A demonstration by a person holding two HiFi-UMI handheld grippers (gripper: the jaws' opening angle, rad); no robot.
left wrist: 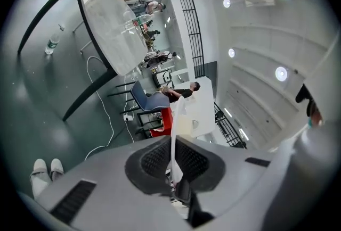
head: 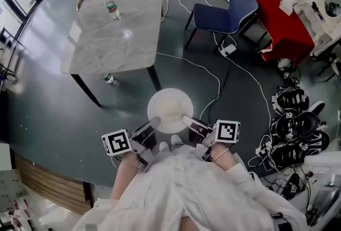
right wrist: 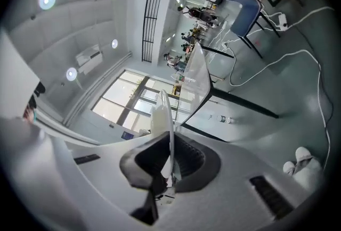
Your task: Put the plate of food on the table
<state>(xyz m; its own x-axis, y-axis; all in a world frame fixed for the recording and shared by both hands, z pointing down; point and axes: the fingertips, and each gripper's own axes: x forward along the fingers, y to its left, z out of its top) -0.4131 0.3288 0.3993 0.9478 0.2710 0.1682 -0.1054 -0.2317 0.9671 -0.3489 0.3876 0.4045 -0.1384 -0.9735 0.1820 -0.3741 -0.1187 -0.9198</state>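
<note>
Two grips, head view: the left gripper (head: 153, 122) and right gripper (head: 186, 119) each pinch the near rim of the round white plate (head: 170, 108), which is over the dark floor (head: 48, 113) and well apart from the grey marble-topped table (head: 114, 33).
Risk, head view: these are rim-only holds, so if one hand dips, the plate may tilt and spill. The clear plastic bottle (head: 112, 9) on the table could get knocked.
Left gripper view: jaws clamped on the plate's thin edge, which juts forward between the pads.
Right gripper view: jaws likewise pressed onto the edge, the plate running ahead.
</note>
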